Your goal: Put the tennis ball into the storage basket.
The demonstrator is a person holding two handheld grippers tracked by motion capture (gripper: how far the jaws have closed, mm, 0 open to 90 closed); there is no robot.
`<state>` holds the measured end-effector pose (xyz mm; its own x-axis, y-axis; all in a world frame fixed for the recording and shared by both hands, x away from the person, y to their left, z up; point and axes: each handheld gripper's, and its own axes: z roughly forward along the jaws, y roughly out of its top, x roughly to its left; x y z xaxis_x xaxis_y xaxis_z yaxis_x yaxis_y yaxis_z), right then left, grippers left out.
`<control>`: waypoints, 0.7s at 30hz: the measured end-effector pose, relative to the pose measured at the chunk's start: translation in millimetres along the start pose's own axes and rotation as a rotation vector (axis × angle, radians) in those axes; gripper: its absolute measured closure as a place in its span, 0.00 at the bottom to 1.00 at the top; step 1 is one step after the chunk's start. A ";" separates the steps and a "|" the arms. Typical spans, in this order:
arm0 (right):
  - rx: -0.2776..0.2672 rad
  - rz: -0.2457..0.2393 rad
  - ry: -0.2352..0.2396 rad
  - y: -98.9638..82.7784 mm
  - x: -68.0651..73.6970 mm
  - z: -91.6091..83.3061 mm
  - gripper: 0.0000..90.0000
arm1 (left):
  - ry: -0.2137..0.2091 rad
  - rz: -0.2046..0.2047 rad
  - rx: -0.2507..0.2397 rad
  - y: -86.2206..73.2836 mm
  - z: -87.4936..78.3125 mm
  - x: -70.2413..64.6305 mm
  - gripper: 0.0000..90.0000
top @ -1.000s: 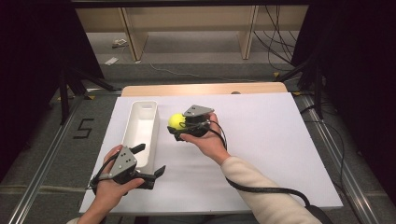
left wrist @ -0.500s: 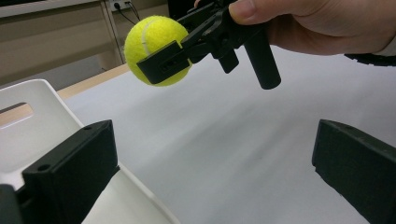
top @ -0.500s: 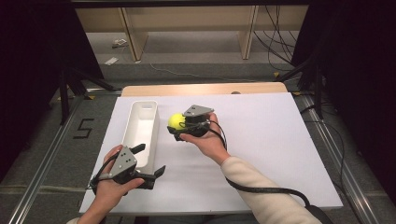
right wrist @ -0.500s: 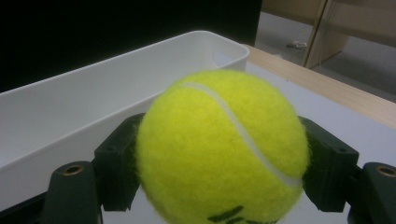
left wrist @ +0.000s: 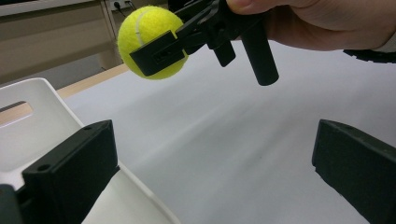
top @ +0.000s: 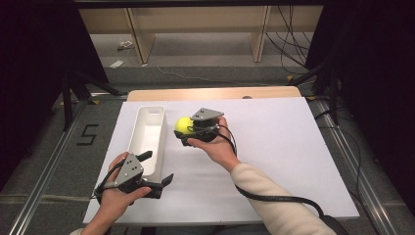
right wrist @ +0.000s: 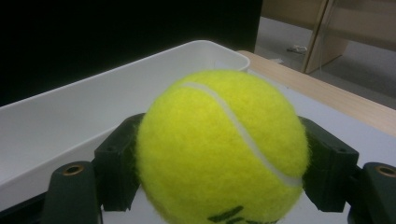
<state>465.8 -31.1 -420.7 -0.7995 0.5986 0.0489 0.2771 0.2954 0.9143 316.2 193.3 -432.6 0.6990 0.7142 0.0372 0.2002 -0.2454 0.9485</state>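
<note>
Gripping a fuzzy yellow white-seamed tennis ball (right wrist: 222, 149), the right gripper (top: 188, 128); left gripper (top: 154, 169) fingers spread

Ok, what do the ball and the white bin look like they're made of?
Ball: yellow felt, going by the fuzzy nap and the white curved seam, as on a tennis ball. Bin: probably moulded plastic, with smooth matt white walls, rounded corners and a cut-out handle slot. The right hand-held gripper clamps the ball beside it.

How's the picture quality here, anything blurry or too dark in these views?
High view: evenly lit table, surroundings dark. Left gripper view: tennis ball sharp, its own near jaws soft. Right gripper view: the ball is crisp, white tray slightly soft, black backdrop underexposed.
</note>
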 end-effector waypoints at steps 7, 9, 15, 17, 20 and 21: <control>0.008 0.001 0.003 -1.0 2.0 2.1 0.29 | -0.001 -0.001 -0.001 -0.2 -0.1 0.4 0.00; 0.009 0.001 0.002 -1.0 1.7 2.0 0.29 | -0.001 -0.002 -0.001 -0.1 -0.2 0.4 0.00; 0.015 -0.003 -0.001 -1.0 0.9 1.3 0.29 | -0.001 -0.001 0.000 -0.2 0.1 0.3 0.00; 0.010 0.000 -0.002 -0.7 1.1 1.4 0.29 | -0.002 0.001 -0.001 -0.2 0.1 0.6 0.00; 0.011 0.002 -0.003 0.1 1.4 1.1 0.29 | -0.001 -0.003 0.000 -0.4 0.1 0.6 0.00; 0.013 0.001 -0.004 0.1 1.4 1.1 0.29 | -0.001 -0.003 -0.001 -0.3 0.1 0.6 0.00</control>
<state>465.3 -29.3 -421.1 -0.7973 0.6017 0.0484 0.2848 0.3042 0.9091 316.6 193.8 -433.0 0.6989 0.7145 0.0341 0.2018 -0.2426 0.9489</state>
